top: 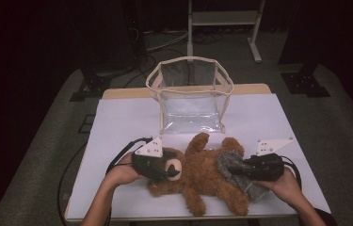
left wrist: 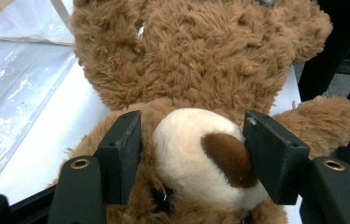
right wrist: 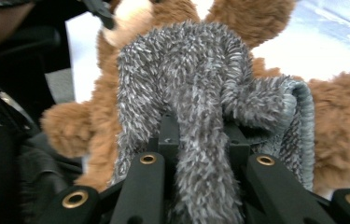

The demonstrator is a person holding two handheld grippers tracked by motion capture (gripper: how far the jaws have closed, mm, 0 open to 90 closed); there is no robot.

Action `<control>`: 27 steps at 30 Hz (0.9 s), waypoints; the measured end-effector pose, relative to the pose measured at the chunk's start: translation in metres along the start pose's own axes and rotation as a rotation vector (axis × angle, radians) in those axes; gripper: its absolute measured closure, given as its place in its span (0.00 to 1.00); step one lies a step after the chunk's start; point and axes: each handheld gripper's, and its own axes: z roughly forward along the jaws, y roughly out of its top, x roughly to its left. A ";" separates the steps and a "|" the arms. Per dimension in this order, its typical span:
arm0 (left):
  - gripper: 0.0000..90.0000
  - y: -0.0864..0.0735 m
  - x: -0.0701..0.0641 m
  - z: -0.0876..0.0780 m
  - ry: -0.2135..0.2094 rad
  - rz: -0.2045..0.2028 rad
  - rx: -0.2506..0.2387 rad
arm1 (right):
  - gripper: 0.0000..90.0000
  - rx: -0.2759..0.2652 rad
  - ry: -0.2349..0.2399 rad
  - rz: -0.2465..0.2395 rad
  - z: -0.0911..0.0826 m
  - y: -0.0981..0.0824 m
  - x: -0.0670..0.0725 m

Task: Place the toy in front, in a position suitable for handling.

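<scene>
A brown teddy bear (top: 197, 181) lies on its back on the white table (top: 127, 117), its head toward the left. My left gripper (top: 172, 168) has its jaws on either side of the bear's cream muzzle (left wrist: 196, 154) and presses into the face fur. A grey fuzzy cloth (top: 227, 160) is draped over the bear's lower body. My right gripper (top: 233, 169) is shut on a bunched fold of that cloth (right wrist: 186, 70), with the bear's brown fur (right wrist: 345, 116) showing behind it. A hand holds each gripper.
A clear plastic bag (top: 190, 60) with beige trim stands open at the back of the table, just beyond the bear's raised arm. Its clear side (left wrist: 14, 93) lies near the bear's head. Black cables trail off the table's left and right sides.
</scene>
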 end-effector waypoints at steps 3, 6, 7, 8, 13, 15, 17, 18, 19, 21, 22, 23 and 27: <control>0.43 0.001 0.000 0.001 0.015 -0.002 0.001 | 0.83 0.000 0.021 -0.045 0.000 0.010 0.012; 0.44 0.002 0.000 -0.001 0.046 0.009 -0.002 | 0.83 0.042 0.015 -0.131 0.014 0.025 0.025; 0.44 0.002 0.000 -0.001 0.046 0.009 -0.002 | 0.83 0.042 0.015 -0.131 0.014 0.025 0.025; 0.44 0.002 0.000 -0.002 0.052 0.005 -0.002 | 0.83 0.045 0.009 -0.136 0.015 0.025 0.026; 0.44 0.002 0.004 -0.002 0.061 -0.010 -0.016 | 0.83 0.044 -0.005 -0.085 0.006 0.010 0.018; 0.44 0.002 0.004 -0.001 0.056 -0.016 -0.015 | 0.83 0.061 -0.029 -0.060 -0.001 -0.002 0.016; 0.44 0.002 0.004 0.000 0.050 -0.015 -0.014 | 0.83 0.063 -0.035 -0.059 -0.002 -0.004 0.016; 0.43 0.003 0.003 0.001 0.056 -0.014 -0.012 | 0.83 0.065 -0.040 -0.066 -0.004 -0.002 0.019; 0.44 0.003 0.003 0.001 0.056 -0.014 -0.012 | 0.83 0.065 -0.040 -0.066 -0.004 -0.002 0.019; 0.44 0.004 0.003 0.002 0.059 -0.011 -0.008 | 0.82 0.071 -0.043 -0.105 0.001 0.009 0.024; 0.44 0.004 0.003 0.002 0.067 -0.005 -0.004 | 0.82 0.075 -0.039 -0.124 0.005 0.015 0.026; 0.44 0.004 0.003 0.002 0.067 -0.005 -0.004 | 0.82 0.078 -0.035 -0.140 0.009 0.020 0.027; 0.44 0.005 0.005 0.001 0.086 -0.006 -0.012 | 0.82 0.065 -0.018 -0.168 0.018 0.033 0.031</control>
